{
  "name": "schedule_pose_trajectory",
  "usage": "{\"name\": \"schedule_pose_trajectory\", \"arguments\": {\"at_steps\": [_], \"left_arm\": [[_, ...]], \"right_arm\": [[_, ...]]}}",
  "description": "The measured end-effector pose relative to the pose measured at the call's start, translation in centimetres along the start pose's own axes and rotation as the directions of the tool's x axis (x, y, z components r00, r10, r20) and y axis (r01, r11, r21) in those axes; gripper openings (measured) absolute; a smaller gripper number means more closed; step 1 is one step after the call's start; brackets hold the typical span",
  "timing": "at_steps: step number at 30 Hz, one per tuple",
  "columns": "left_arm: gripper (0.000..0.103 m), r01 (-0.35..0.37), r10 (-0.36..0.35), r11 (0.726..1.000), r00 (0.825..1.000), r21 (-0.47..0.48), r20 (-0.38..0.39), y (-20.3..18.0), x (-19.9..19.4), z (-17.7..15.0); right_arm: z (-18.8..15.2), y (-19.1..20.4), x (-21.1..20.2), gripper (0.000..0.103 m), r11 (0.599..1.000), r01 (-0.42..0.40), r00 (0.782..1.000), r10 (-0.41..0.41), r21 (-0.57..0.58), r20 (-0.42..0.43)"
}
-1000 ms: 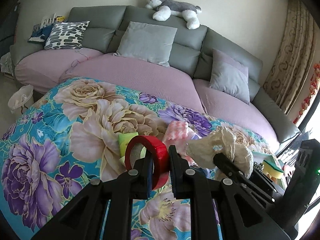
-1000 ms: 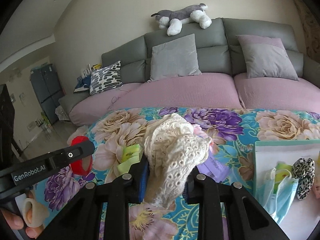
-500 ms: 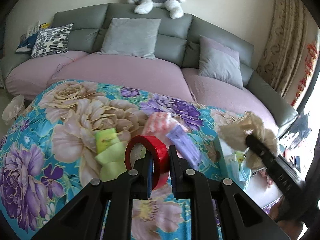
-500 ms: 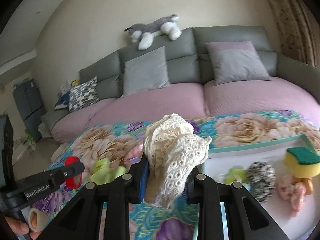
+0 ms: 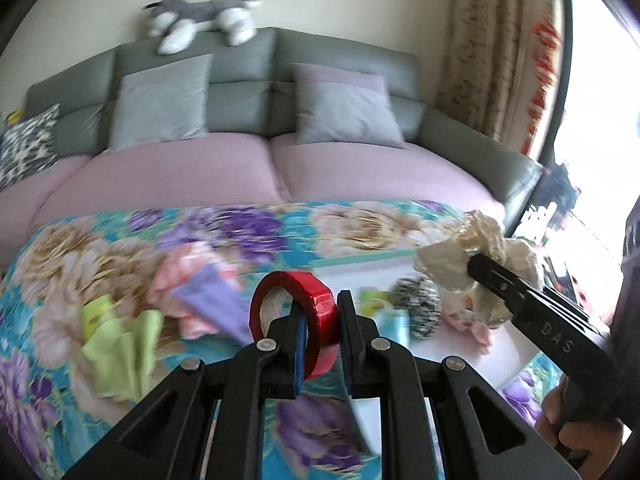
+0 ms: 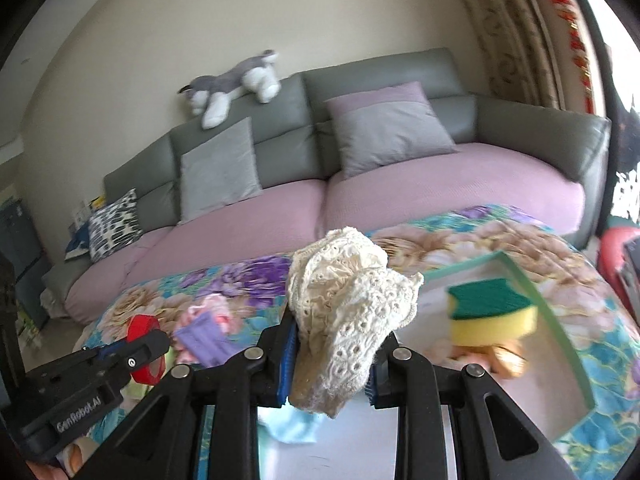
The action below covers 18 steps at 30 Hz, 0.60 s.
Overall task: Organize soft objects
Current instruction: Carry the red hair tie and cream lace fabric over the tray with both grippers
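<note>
The left gripper (image 5: 320, 322) clenches an upright red tape roll (image 5: 296, 320) over the floral tablecloth (image 5: 120, 240). The right gripper (image 6: 332, 354) grasps a cream lace cloth (image 6: 344, 320) above the white tray (image 6: 560, 328) near the table's right edge, where a yellow-green sponge (image 6: 492, 312) lies. Lime (image 5: 120, 344), pink (image 5: 180, 276) and purple (image 5: 216, 300) cloths crowd the table's middle. Behind stands a grey sofa (image 6: 400, 80) with a plush husky (image 6: 232, 84).

Both grippers swung right vs 1 s ago. Right gripper (image 6: 331, 356) w/ lace cloth (image 6: 344, 312) now over white tray (image 6: 548, 320), was over floral blanket. Sponge (image 6: 490, 312) now close, right of cloth. Left gripper (image 5: 318, 340) w/ red tape roll (image 5: 294, 316) now at tray's near-left edge; pink/purple cloths (image 5: 200, 292) fall left of it.
</note>
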<state>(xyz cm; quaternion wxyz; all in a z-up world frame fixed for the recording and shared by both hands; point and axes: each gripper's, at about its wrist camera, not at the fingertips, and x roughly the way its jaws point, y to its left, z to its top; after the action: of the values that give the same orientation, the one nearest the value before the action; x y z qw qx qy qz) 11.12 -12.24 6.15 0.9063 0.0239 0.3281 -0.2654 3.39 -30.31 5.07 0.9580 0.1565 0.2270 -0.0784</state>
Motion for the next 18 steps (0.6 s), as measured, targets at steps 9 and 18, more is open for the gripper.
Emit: {"name": "schedule_pose_trajectory", "arguments": {"at_steps": [9, 18], "left_arm": [[0.015, 0.046, -0.041, 0.993, 0.998, 0.105, -0.052, -5.1, 1.6, 0.0], [0.015, 0.115, -0.092, 0.976, 0.988, 0.187, -0.124, -9.2, 4.4, -0.3]], "right_arm": [[-0.1, -3.9, -2.0, 0.029, 0.997, 0.069, 0.998, -0.069, 0.046, -0.006], [-0.4, -6.5, -2.4, 0.029, 0.99, 0.121, 0.991, -0.117, 0.067, -0.058]]}}
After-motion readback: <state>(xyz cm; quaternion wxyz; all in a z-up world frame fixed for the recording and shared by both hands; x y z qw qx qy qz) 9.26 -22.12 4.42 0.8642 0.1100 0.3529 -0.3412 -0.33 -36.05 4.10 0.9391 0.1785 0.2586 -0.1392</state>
